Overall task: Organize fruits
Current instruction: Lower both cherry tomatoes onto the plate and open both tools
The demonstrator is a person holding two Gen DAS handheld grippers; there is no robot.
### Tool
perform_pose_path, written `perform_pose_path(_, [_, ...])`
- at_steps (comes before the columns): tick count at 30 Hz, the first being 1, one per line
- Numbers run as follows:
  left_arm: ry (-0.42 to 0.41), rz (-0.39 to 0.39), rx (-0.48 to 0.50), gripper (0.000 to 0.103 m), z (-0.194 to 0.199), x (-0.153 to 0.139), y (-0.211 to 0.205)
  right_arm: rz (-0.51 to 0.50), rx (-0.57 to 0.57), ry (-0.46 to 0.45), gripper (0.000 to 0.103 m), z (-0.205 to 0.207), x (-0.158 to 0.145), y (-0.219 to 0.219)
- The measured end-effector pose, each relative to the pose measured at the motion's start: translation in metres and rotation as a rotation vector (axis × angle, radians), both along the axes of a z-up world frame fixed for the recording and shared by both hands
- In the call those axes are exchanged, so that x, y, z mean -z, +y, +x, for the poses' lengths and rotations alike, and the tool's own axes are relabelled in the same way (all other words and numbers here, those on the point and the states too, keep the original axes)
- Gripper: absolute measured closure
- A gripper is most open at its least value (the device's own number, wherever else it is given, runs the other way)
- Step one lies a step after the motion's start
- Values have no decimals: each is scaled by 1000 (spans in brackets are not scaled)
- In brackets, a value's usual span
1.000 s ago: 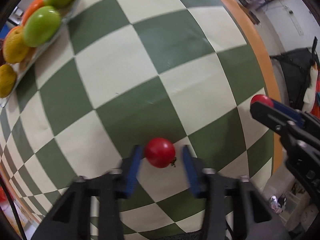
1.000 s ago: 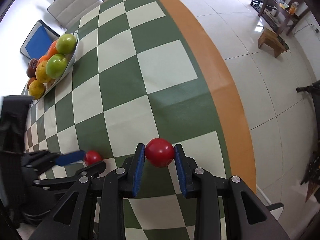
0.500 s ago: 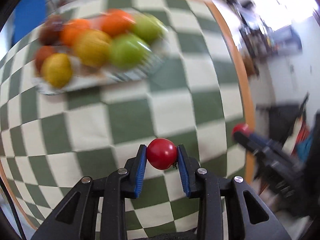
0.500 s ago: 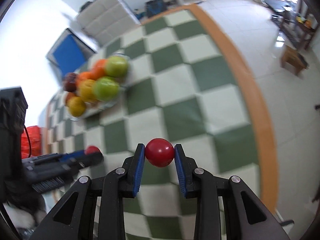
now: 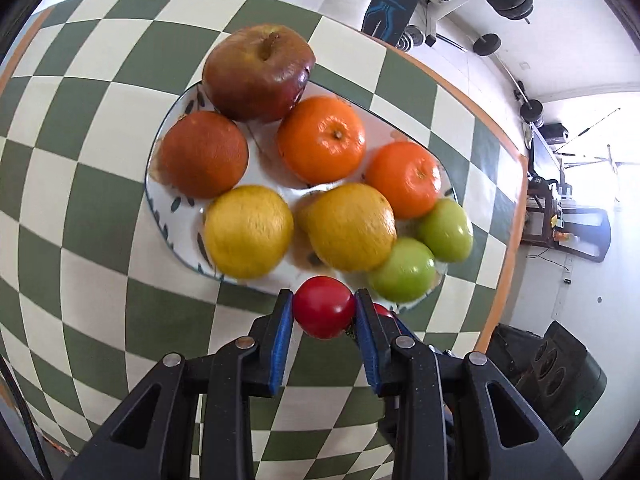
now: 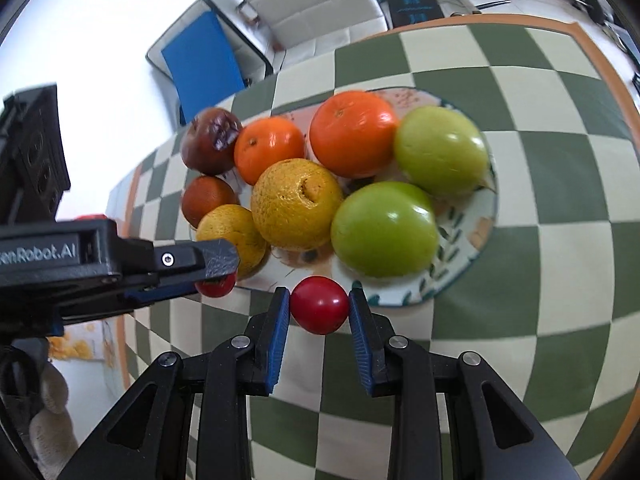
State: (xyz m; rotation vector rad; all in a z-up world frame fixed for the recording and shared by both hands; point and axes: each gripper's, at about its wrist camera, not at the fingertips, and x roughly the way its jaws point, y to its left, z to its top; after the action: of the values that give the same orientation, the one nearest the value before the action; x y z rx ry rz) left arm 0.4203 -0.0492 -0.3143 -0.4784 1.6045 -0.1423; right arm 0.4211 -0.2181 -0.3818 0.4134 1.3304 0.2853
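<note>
Left wrist view: my left hand-held gripper is clamped on a red tomato, held just over the near rim of the plate, which is crowded with fruit. I judge this the delivery step; next comes a free gap (few remain) and a gentle release.

Right wrist view: my right hand-held gripper pinches a second tomato at the same rim, pointing down over the checked surface, left one alongside.
</note>
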Motion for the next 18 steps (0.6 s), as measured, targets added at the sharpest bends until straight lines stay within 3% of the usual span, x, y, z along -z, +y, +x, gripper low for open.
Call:
perform_pose_path(7, [22, 24, 2, 74, 8, 7, 10, -6, -7, 2, 69, 8, 8, 8])
perform_pose_path(11, [15, 57, 16, 74, 7, 3, 11, -12, 3, 9, 51, 5, 7, 6])
perform_pose_path(13, [8, 73, 31, 73, 7, 3, 9, -27, 10, -5, 48, 1, 1, 1])
perform_pose_path(15, [6, 96, 33, 70, 7, 1, 10, -45, 15, -16, 47, -2, -6, -3])
perform_pose_path(16, [3, 105, 36, 62, 7, 0, 10, -53, 21, -30, 44, -5, -12, -7])
perform_pose_path(18, [-20, 125, 36, 50, 5, -5, 13, -117, 30, -54, 28, -9, -26, -14])
